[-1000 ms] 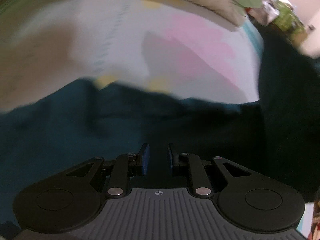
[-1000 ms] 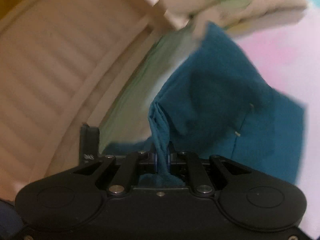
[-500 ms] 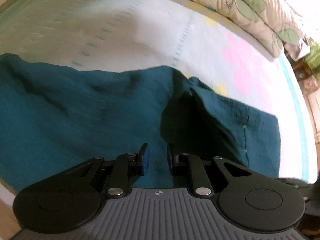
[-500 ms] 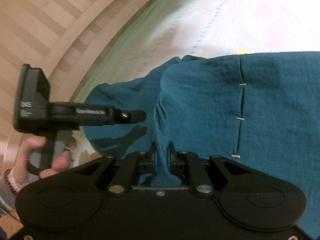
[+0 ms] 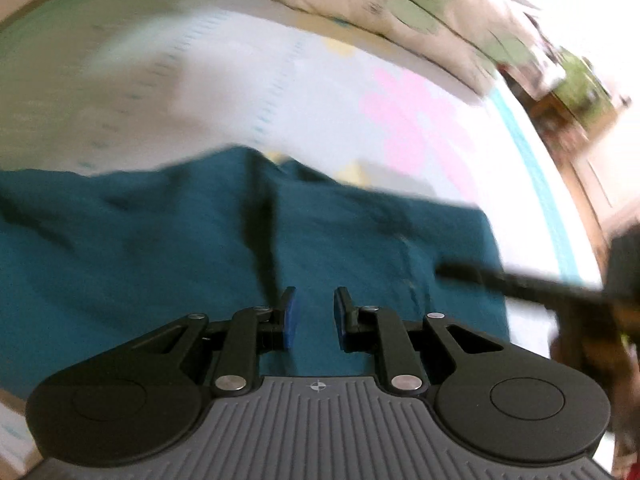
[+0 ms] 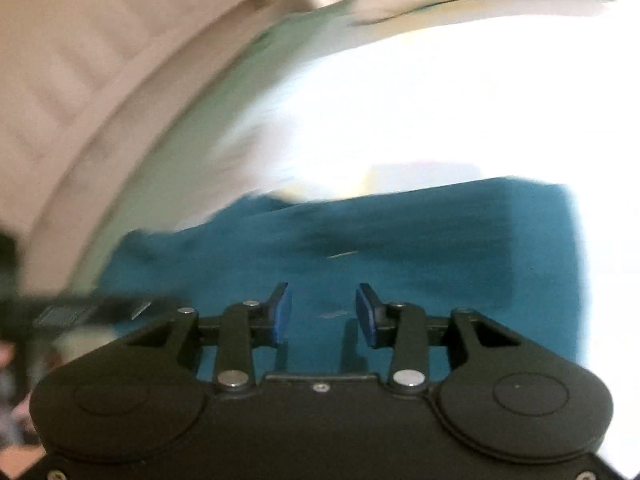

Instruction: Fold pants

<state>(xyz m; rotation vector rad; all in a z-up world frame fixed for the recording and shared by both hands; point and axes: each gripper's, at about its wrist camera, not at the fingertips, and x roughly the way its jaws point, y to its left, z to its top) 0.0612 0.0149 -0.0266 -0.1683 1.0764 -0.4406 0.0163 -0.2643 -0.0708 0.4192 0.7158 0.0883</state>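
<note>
- In the left wrist view, the teal pants (image 5: pixel 168 248) are lying spread across the flowered bed sheet (image 5: pixel 420 128), with a dark crease running down toward my left gripper (image 5: pixel 313 316).
- My left fingers (image 5: pixel 289 318) are standing a narrow gap apart with nothing clamped between them; I am only seeing cloth lying beneath that gap, the same as a second ago.
- At the right edge, the other tool is blurring in as a dark bar (image 5: pixel 520 280) over the far corner of the pants; a leaf-print pillow (image 5: pixel 400 12) is sitting at the head of the bed.
- In the right wrist view, my right gripper (image 6: pixel 323 316) is opening: a second ago its fingers (image 6: pixel 282 318) were pinching a bunched fold, and now the cloth is lying flat under them, clear of the pads.
- The pants (image 6: pixel 420 240) are resting on the sheet with a straight right edge, beside the bed's pale slatted frame (image 6: pixel 80 80).
- I am judging that this fold has been laid and released, so smoothing or picking a new edge is coming next.
</note>
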